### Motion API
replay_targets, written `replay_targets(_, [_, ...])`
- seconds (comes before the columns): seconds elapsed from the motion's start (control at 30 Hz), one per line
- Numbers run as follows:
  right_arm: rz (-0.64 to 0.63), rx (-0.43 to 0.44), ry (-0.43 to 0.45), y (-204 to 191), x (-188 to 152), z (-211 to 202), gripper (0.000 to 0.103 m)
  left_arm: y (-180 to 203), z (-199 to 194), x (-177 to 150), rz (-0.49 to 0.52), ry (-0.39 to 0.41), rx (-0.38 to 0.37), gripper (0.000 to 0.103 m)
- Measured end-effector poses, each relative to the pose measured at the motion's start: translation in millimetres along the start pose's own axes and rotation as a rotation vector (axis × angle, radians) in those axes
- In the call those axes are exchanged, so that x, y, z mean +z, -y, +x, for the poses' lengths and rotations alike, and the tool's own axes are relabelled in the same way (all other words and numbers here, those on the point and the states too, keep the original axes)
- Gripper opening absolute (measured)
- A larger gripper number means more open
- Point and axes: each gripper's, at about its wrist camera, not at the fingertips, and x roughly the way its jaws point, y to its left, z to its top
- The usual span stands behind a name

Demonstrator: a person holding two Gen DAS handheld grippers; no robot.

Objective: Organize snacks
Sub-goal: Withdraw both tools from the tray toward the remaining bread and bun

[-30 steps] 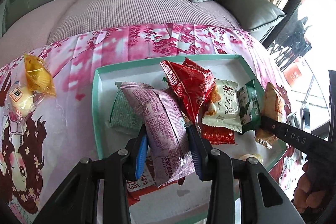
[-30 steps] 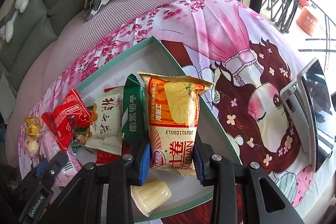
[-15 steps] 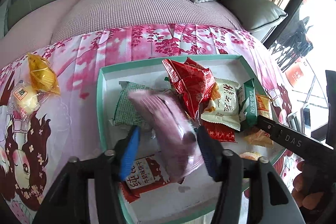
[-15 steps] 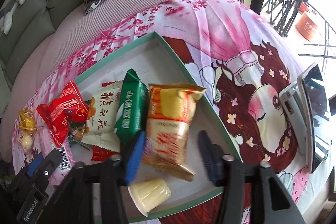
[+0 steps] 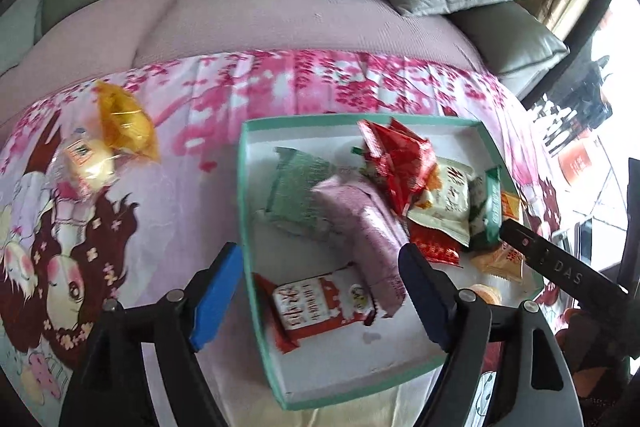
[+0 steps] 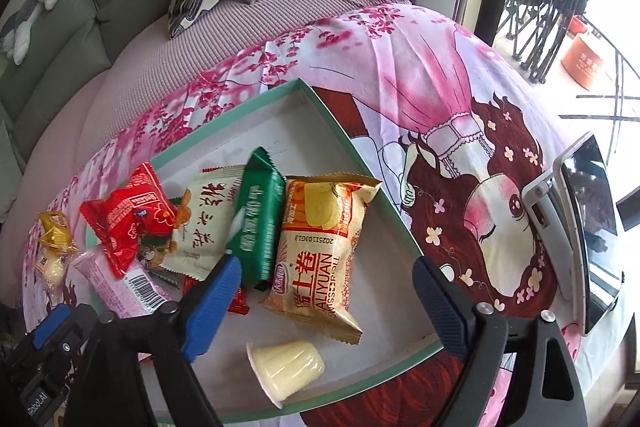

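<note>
Both claws have let go since a second ago: the left claw [image 5: 320, 291] and the right claw [image 6: 326, 303] are hanging wide and empty over the tray [image 6: 408, 239]. The pink packet [image 5: 368, 227] and orange packet [image 6: 320, 247] are lying inside. At ten o'clock outside, the yellow candy [image 5: 124, 123] is waiting; it looks light, crinkly and slippery, best pinched across its middle.

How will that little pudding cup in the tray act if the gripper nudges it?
The pudding cup lies on its side, and its walls look round and tapered, so it would likely roll in a curve. It looks small and probably light, so a nudge may send it skidding.
</note>
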Motion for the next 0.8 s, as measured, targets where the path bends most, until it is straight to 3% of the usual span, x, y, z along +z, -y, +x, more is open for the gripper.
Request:
replay_targets(0.1, [-0.013, 0.005, 0.009, -4, 0, -3, 0.098, -12, -2, 0, -0.037, 0.003, 0.03, 0.081])
replay_targets(0.23, [-0.029, 0.013, 0.026, -11, 0, -9, 0.099, -33, 0, 0, -0.101, -0.011, 0.083, 0.081])
replay_targets(0.37, [-0.07, 0.034, 0.044, -27, -3, -15, 0.099, -50, 3, -1, -0.148, -0.018, 0.159, 0.095])
replay_targets(0.8, [-0.21, 0.124, 0.045, -92, -25, -18, 0.103, -112, 2, -8, -0.247, -0.03, 0.282, 0.096])
